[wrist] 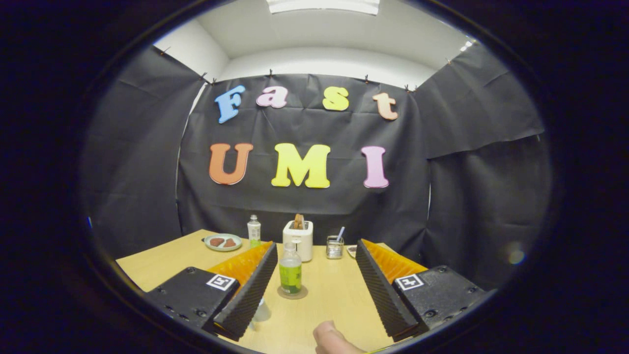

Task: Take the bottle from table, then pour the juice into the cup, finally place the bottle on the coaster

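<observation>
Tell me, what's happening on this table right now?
A person is holding a gripper over a wooden table. Its fingers are open and hold nothing. Between them, a bit ahead, a bottle of green juice stands upright on a round coaster. A clear cup peeks out by the left finger. Further back are a toaster, a second bottle and a plate.

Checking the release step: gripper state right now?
Gripper: open, holding nothing; the clear plastic bottle of green juice stands between its fingers on the round coaster, untouched.
</observation>
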`<move>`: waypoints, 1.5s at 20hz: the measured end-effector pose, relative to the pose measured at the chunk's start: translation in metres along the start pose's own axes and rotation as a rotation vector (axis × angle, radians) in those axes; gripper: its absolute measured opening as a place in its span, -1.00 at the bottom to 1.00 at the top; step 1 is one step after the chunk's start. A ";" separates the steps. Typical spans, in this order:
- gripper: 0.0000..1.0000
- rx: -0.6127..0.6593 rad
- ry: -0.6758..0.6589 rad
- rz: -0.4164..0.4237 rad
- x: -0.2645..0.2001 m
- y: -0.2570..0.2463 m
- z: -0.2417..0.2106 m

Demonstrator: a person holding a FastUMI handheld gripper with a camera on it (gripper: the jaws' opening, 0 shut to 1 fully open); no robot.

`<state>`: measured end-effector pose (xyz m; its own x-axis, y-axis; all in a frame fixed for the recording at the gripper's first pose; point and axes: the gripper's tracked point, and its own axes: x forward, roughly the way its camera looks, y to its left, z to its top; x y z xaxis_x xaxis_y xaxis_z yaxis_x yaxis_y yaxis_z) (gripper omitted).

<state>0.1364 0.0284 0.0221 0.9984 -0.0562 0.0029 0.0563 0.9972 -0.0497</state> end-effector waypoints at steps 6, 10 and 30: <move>1.00 0.002 0.033 -0.008 -0.042 -0.028 -0.024; 1.00 0.028 0.054 -0.048 -0.057 -0.055 -0.053; 1.00 0.059 0.139 -0.021 -0.059 -0.083 -0.113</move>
<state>0.0732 -0.0561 -0.0867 0.9876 -0.0797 -0.1350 0.0816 0.9966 0.0080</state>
